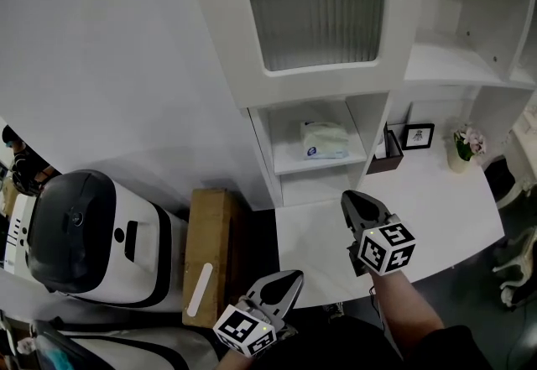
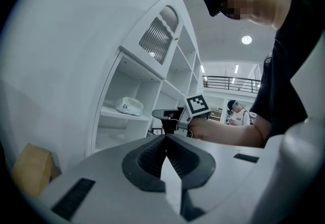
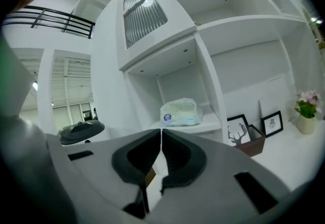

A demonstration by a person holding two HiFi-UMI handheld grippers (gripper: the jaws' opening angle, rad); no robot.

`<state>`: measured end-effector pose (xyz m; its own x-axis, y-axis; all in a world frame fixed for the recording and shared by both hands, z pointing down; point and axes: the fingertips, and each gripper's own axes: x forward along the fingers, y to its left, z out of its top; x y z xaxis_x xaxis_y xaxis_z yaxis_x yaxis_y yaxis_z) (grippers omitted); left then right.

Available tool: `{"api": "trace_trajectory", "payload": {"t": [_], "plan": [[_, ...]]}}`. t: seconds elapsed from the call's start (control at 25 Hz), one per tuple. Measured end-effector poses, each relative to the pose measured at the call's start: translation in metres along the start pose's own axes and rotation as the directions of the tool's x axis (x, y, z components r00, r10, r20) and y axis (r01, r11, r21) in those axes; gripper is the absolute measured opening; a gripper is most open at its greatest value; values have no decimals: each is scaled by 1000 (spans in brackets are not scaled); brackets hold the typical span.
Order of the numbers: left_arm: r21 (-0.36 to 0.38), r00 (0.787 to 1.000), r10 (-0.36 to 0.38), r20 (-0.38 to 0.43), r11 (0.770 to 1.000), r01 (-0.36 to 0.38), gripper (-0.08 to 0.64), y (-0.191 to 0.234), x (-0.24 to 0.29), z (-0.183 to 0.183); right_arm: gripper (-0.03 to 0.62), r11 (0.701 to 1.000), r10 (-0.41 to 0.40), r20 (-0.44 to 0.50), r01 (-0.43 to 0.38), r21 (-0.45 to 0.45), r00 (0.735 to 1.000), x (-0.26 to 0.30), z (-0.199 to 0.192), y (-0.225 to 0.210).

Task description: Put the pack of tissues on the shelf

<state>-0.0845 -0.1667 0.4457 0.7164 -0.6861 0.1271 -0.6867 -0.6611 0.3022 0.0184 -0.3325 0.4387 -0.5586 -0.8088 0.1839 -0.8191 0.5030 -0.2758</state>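
The pack of tissues (image 1: 324, 140) lies on the middle shelf (image 1: 289, 165) of the white unit; it also shows as the pack of tissues (image 3: 181, 113) in the right gripper view and the pack of tissues (image 2: 128, 106) in the left gripper view. My right gripper (image 1: 354, 202) hovers over the white desk (image 1: 436, 200), below the shelf and apart from the pack, jaws shut and empty. My left gripper (image 1: 287, 283) is low, off the desk's near edge, also shut on nothing.
A cardboard box (image 1: 209, 252) stands left of the desk beside a black-and-white machine (image 1: 84, 238). Framed pictures (image 1: 418, 136), a brown holder (image 1: 387, 157) and a flower pot (image 1: 463, 148) sit at the desk's back. Another person (image 2: 236, 112) stands far off.
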Motion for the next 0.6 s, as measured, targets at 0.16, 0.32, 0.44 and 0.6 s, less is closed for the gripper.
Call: {"api": "trace_trajectory", "payload": {"t": [0.16, 0.32, 0.44, 0.6], "plan": [[-17, 1000, 4, 2, 1000, -4, 5, 0, -13, -2, 9, 1000, 30, -32, -30, 10, 999, -16, -21, 28], [-67, 1000, -4, 0, 998, 4, 5, -3, -24, -15, 9, 999, 46, -47, -46, 12, 998, -29, -31, 48], [-90, 1000, -1, 17, 996, 3, 5, -4, -32, -18, 9, 999, 46, -57, -45, 16, 997, -41, -37, 59], [-87, 999, 3, 43, 996, 1, 5, -6, -40, -13, 9, 999, 35, -67, -34, 15, 997, -57, -45, 69]]}}
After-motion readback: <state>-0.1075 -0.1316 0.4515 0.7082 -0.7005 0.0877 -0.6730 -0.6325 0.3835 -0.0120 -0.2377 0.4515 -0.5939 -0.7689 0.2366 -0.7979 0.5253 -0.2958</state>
